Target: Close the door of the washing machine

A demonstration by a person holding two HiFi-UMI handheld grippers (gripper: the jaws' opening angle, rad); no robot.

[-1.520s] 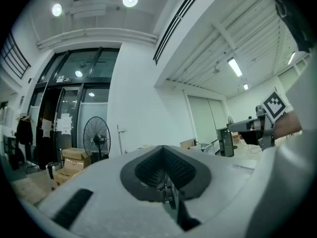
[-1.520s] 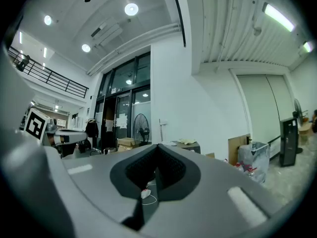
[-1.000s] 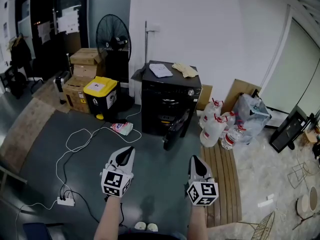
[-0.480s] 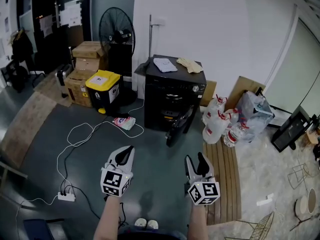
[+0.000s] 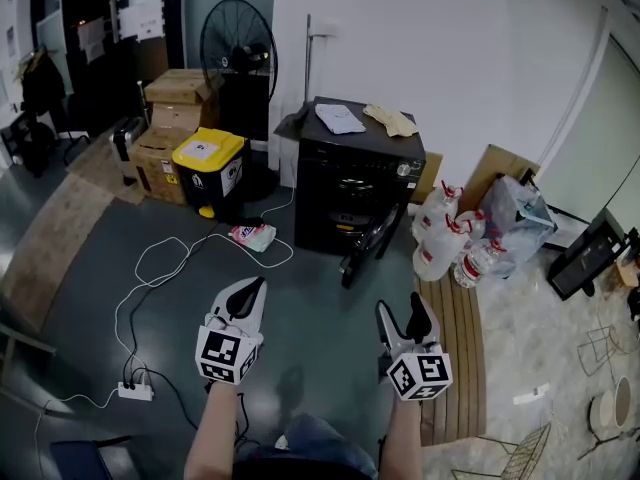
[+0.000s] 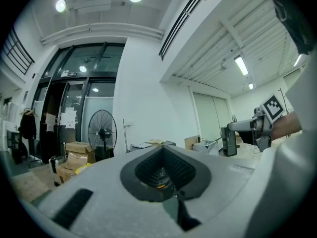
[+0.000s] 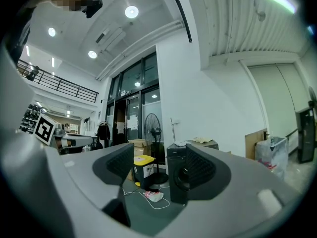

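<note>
At the bottom of the head view, the left gripper (image 5: 252, 290) is held with its jaws pressed together and nothing between them. Beside it, the right gripper (image 5: 405, 313) is seen with its jaws opening, already wide apart, and nothing is held between them. Well apart from the 2 grippers, ahead across the dark floor (image 5: 310, 308), the black washing machine (image 5: 355, 173) is set against the white wall. Its door (image 5: 362, 250) is swung open at the front. 1 yellow-lidded bin (image 5: 208, 163) is placed to its left.
</note>
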